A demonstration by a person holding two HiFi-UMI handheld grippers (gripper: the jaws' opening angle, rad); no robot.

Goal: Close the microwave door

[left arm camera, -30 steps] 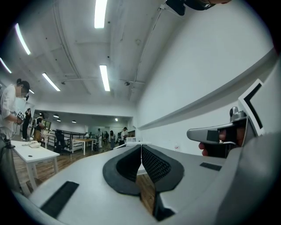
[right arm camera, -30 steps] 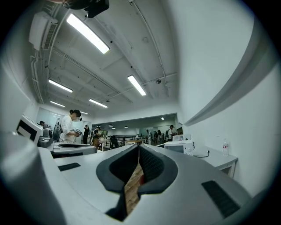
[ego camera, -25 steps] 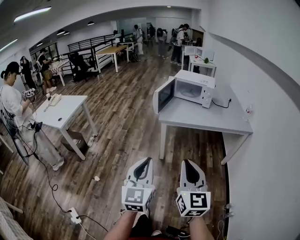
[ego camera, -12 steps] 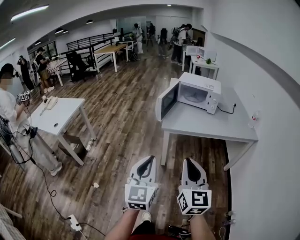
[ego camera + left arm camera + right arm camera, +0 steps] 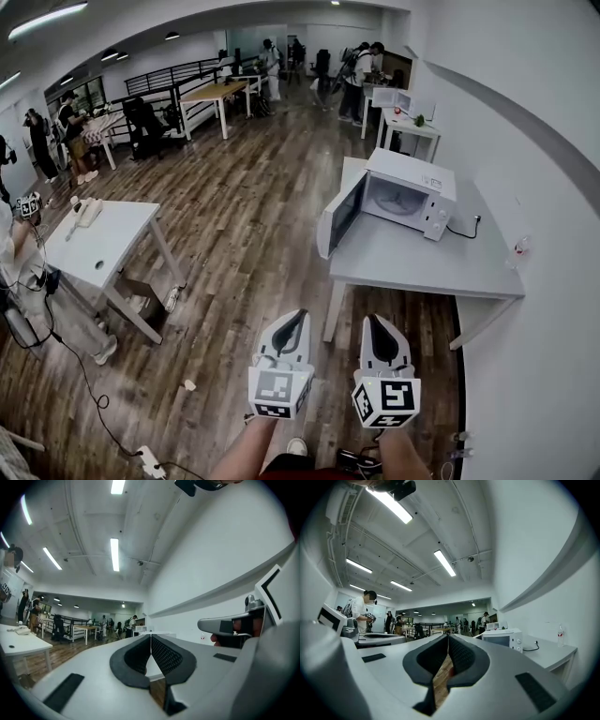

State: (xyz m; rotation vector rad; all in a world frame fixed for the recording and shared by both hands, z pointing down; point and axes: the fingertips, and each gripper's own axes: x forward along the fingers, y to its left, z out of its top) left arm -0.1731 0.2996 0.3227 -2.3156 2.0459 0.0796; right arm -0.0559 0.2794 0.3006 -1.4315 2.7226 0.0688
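One microwave (image 5: 427, 186), door (image 5: 342, 216) open, one table (image 5: 412, 261), perhaps one bottle (image 5: 518, 251), left gripper (image 5: 298, 317), right gripper (image 5: 372, 321), both closed, empty

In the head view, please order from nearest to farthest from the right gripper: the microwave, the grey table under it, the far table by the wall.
1. Grey table, just ahead, slightly right.
2. Microwave, on that table, door open.
3. Far table, beyond, along the right wall.

The wearer's arms (image 5: 246, 450) are cut off at the near edge. A person (image 5: 11, 258) by the left desk (image 5: 103, 239) is half out of view. The far people (image 5: 360, 67) are tiny. The buttons (image 5: 437, 217) on the microwave (image 5: 412, 187) are too small to read.
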